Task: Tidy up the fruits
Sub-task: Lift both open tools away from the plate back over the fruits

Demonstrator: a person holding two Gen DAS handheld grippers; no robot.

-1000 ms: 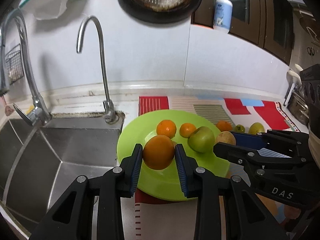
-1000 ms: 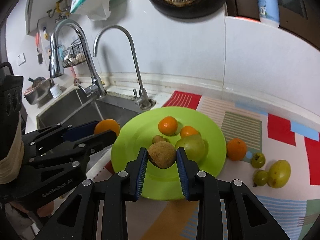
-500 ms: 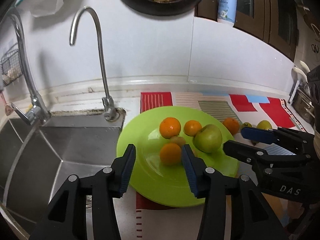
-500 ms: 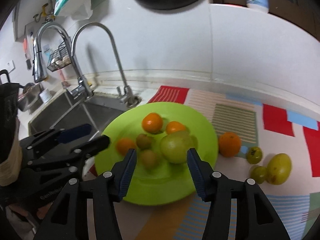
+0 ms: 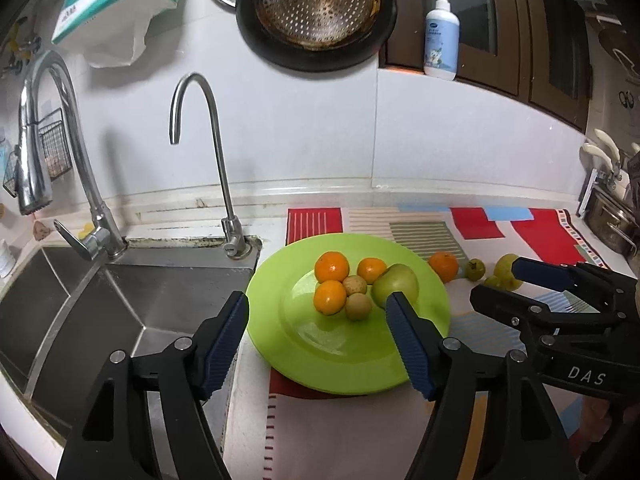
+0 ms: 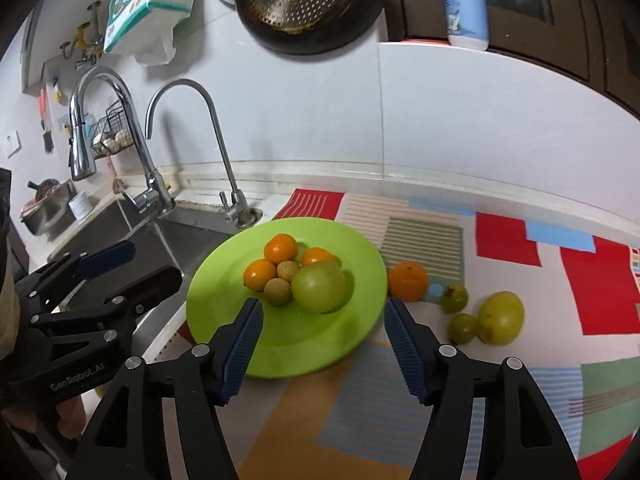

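Observation:
A lime-green plate (image 5: 280, 344) (image 6: 208, 320) lies on the patterned mat. On it sit three oranges, one of them (image 5: 329, 297) (image 6: 260, 275) at the left, two small brown fruits (image 5: 358, 306) (image 6: 277, 291) and a green apple (image 5: 395, 285) (image 6: 318, 286). Right of the plate on the mat lie another orange (image 6: 408, 281), two small green fruits (image 6: 454, 298) and a yellow-green fruit (image 6: 501, 317). My left gripper (image 5: 317, 300) (image 6: 152, 264) hovers at the plate's near left, jaws opening, nothing between them. Over the plate's near edge my right gripper (image 6: 322, 306) (image 5: 500, 280) is also opening and empty.
A steel sink (image 5: 100, 300) with two faucets (image 5: 224, 184) sits directly left of the plate. A dark pan (image 5: 316, 12) hangs on the wall, with a soap bottle (image 5: 441, 32) on the ledge. A metal pot (image 5: 612, 224) stands at the far right.
Both grippers opened: the left let go of an orange, the right of a brown fruit. Both fruits now rest on the plate, and both grippers have drawn back and up.

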